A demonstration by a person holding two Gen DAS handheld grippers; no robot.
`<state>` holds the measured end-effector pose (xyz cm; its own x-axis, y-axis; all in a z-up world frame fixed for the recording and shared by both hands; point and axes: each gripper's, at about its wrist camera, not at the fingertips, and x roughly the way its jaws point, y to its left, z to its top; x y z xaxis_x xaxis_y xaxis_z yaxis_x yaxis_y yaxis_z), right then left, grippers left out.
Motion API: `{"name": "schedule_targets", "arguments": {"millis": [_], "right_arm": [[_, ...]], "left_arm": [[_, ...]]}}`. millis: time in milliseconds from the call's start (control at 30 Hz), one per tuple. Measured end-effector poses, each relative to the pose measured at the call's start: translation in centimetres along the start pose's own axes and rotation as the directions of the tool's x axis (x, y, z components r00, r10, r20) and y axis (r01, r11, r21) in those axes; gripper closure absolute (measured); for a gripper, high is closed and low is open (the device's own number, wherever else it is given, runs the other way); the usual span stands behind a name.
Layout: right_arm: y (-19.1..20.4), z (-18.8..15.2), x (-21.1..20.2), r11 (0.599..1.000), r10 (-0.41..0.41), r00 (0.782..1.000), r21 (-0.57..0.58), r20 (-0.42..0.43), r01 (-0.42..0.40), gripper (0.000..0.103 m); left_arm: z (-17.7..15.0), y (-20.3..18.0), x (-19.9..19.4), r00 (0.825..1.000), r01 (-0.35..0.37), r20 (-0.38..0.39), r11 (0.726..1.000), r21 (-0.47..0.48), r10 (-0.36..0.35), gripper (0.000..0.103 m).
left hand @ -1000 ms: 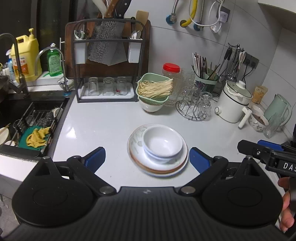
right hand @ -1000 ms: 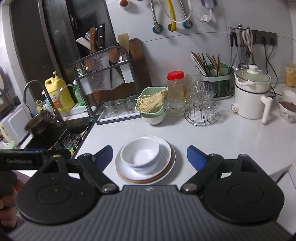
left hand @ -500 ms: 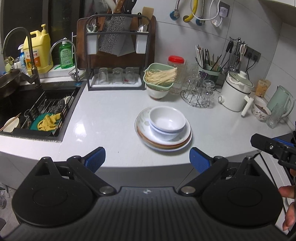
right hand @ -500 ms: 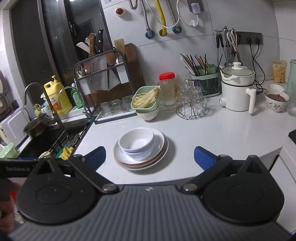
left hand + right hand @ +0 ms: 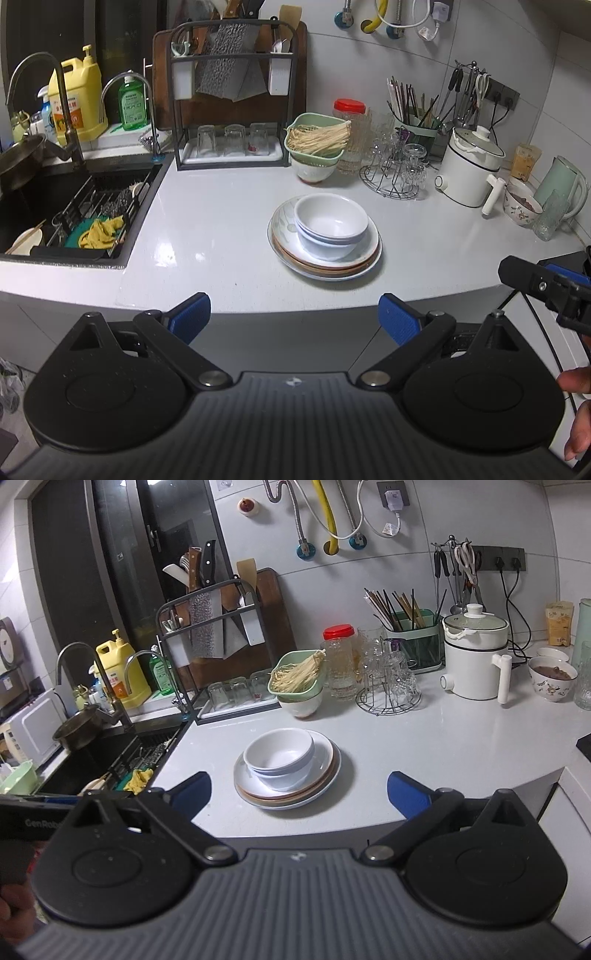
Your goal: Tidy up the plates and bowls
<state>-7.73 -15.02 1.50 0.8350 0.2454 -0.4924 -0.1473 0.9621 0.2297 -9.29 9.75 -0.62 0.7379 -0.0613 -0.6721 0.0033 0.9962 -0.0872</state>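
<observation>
Two nested white bowls (image 5: 330, 226) sit on a stack of plates (image 5: 354, 263) on the white counter. The same bowls (image 5: 280, 757) and plates (image 5: 325, 779) show in the right wrist view. My left gripper (image 5: 293, 318) is open and empty, held back off the counter's front edge. My right gripper (image 5: 299, 792) is open and empty, also back from the edge. The right gripper's body shows at the right side of the left wrist view (image 5: 546, 286).
A sink (image 5: 74, 210) with a rack and yellow cloth lies left. A knife and glass rack (image 5: 231, 110), green basket of noodles on a bowl (image 5: 317, 142), glass stand (image 5: 397, 173), white pot (image 5: 471, 173) and filled bowl (image 5: 522, 208) line the back.
Both grippers have pulled back and away from the stacked dishes, which now lie farther off past the counter edge. The dishes have not moved.
</observation>
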Motion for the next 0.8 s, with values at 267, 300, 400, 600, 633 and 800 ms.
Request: {"name": "schedule_targets", "arguments": {"millis": [267, 300, 400, 600, 633, 800], "right_arm": [[-0.34, -0.32, -0.20, 1.000, -0.003, 1.000, 0.000, -0.003, 0.003, 0.000], [-0.34, -0.33, -0.22, 1.000, -0.005, 1.000, -0.001, -0.004, 0.005, 0.000], [-0.37, -0.31, -0.25, 1.000, -0.003, 1.000, -0.008, 0.000, 0.003, 0.000], [-0.38, -0.46, -0.13, 1.000, 0.000, 1.000, -0.011, -0.005, 0.000, 0.000], [-0.40, -0.48, -0.12, 1.000, -0.001, 1.000, -0.010, -0.006, 0.001, 0.000], [-0.56, -0.67, -0.33, 1.000, -0.011, 1.000, -0.006, -0.007, 0.011, 0.000]], "left_arm": [[-0.16, -0.22, 0.21, 1.000, 0.000, -0.004, 1.000, -0.001, 0.000, 0.004], [-0.17, -0.26, 0.17, 1.000, -0.001, -0.003, 1.000, -0.001, 0.001, 0.004], [-0.13, -0.29, 0.10, 1.000, 0.002, 0.001, 1.000, -0.001, -0.002, 0.004], [-0.10, -0.31, 0.07, 1.000, 0.002, 0.001, 1.000, -0.008, -0.002, 0.004], [-0.13, -0.36, 0.05, 1.000, 0.001, 0.002, 1.000, -0.009, -0.001, 0.004], [-0.30, -0.69, 0.04, 1.000, -0.001, -0.003, 1.000, -0.010, 0.001, 0.004]]}}
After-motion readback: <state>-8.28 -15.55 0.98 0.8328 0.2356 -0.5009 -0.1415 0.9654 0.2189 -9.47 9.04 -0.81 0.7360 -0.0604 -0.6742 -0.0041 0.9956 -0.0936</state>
